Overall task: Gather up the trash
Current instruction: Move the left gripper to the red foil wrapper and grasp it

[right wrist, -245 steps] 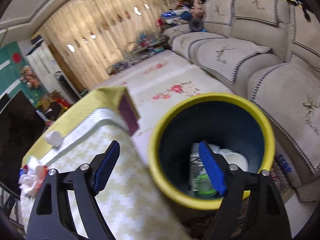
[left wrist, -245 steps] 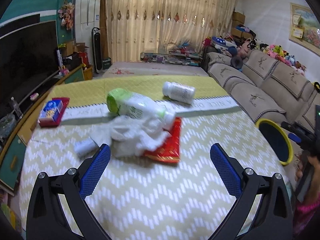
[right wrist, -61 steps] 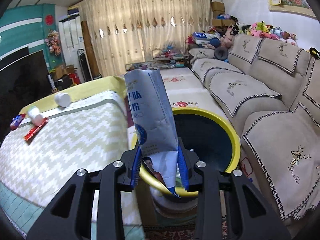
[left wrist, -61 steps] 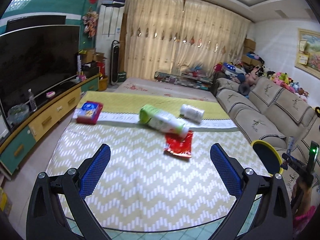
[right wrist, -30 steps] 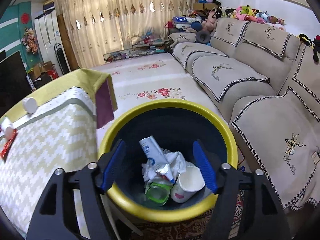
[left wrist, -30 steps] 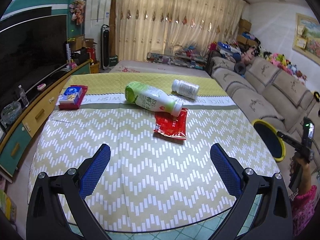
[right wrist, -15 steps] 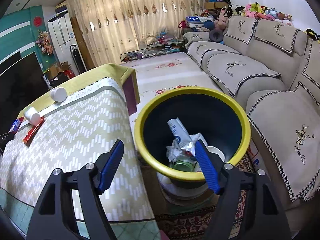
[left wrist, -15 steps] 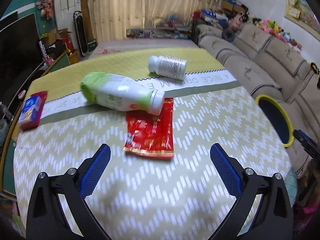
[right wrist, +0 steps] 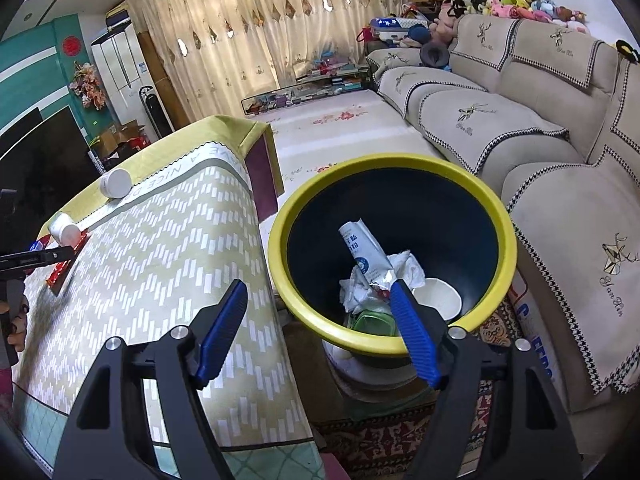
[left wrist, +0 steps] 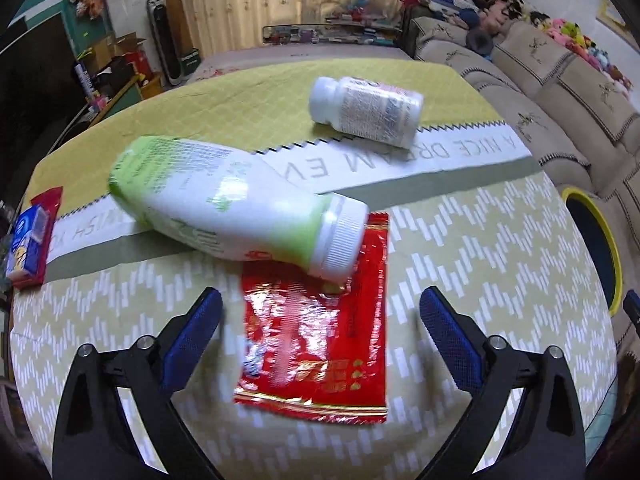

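Closing in with the left gripper (left wrist: 320,322) on the red foil wrapper (left wrist: 316,332); jaws were wide but narrowing, pads not yet touching anything. Left to right on the table (left wrist: 480,240): red-and-blue box (left wrist: 28,250) at the far edge, green-white bottle (left wrist: 236,210) on its side with its cap end resting over the wrapper's top edge, white pill bottle (left wrist: 366,110) further back, bin rim at far right. The wrapper lay flat directly between and ahead of my left pads, long axis running away from me, so the jaws spanned its short width. I judged the left hand clearly nearer; the bottle cap could snag the lift. My right gripper (right wrist: 316,330) hung spread and empty at the yellow-rimmed bin (right wrist: 400,164), which already held a crumpled pouch (right wrist: 362,252), tissue and a cup.
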Available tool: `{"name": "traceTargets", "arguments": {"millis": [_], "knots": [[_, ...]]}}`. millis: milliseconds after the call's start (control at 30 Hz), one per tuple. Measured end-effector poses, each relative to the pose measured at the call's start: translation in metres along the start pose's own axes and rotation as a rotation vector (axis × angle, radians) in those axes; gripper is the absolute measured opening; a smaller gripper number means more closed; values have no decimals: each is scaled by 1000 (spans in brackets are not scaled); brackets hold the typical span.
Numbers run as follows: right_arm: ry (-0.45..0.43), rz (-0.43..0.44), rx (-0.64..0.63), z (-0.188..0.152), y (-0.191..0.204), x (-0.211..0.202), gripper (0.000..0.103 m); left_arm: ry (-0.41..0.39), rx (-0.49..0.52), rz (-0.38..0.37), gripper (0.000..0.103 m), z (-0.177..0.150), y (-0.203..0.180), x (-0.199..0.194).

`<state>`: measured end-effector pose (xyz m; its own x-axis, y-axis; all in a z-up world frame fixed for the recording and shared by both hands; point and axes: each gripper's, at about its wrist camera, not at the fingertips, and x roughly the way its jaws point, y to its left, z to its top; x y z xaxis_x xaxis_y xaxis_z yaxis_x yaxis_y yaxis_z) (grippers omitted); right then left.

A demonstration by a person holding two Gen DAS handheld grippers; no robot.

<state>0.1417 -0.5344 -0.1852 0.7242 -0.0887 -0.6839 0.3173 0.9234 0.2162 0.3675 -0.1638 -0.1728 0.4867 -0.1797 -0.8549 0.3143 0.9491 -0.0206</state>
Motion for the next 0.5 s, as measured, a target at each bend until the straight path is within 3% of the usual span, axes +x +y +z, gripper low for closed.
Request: {"name": "traceTargets", "arguments": {"millis": [100, 367, 500], "knots": [[3, 8, 6, 0, 0, 2, 70, -7, 29, 33, 82, 2, -10, 6], [6, 31, 37, 0, -4, 1, 70, -26, 64, 13, 57, 2, -20, 4], [4, 41, 42, -1, -5, -2, 70, -34, 72, -3, 39, -5, -20, -5]]}}
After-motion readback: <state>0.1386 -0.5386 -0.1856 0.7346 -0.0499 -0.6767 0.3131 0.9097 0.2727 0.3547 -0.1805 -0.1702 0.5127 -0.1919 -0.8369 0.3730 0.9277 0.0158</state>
